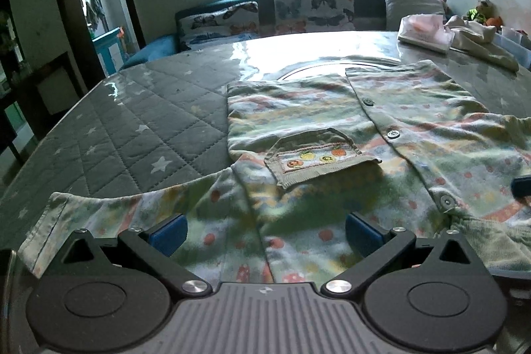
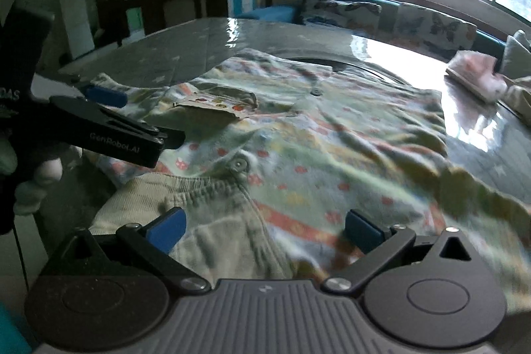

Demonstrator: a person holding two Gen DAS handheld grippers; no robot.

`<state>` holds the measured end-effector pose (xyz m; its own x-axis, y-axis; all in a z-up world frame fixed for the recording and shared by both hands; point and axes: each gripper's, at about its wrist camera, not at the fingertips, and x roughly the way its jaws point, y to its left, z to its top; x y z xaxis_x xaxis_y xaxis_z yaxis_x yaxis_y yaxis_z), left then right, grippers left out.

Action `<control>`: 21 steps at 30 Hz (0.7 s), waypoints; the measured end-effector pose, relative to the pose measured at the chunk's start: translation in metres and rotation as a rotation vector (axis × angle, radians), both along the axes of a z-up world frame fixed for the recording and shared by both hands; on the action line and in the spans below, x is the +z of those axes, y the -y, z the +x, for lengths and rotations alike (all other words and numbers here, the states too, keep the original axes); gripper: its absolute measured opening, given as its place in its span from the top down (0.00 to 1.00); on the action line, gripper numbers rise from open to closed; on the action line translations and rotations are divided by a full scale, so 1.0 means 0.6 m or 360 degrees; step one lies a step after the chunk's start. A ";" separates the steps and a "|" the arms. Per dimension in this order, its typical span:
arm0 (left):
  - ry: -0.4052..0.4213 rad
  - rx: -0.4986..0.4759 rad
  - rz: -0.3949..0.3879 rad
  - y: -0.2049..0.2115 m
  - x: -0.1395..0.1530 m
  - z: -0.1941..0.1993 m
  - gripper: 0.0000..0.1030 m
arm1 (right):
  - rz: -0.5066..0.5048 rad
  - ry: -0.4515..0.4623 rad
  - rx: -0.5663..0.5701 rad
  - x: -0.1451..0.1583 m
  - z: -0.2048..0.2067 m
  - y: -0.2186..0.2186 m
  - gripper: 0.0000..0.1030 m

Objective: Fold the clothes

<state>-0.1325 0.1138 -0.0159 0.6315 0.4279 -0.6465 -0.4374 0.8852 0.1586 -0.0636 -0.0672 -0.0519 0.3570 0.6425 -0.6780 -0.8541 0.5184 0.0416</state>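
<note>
A small patterned child's shirt with snap buttons and a chest pocket lies spread on the quilted table cover. My left gripper is open, its blue pads over the shirt's near left part by the sleeve. My right gripper is open over the shirt near its ribbed collar. The left gripper also shows in the right wrist view, at the left over the sleeve. Neither gripper holds cloth.
The grey star-print quilted cover has a glossy sheet over it. Folded pink and cream clothes lie at the far right. A bench with butterfly cushions stands behind the table under the window.
</note>
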 end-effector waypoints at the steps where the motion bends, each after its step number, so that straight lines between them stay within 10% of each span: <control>1: 0.0003 -0.0001 0.0008 0.001 0.000 -0.001 0.00 | -0.0005 0.0007 -0.0002 0.001 -0.003 0.005 0.00; 21: 0.0023 -0.0053 -0.0040 0.024 0.032 -0.014 0.00 | 0.0066 0.0030 -0.0176 0.021 0.035 0.058 0.00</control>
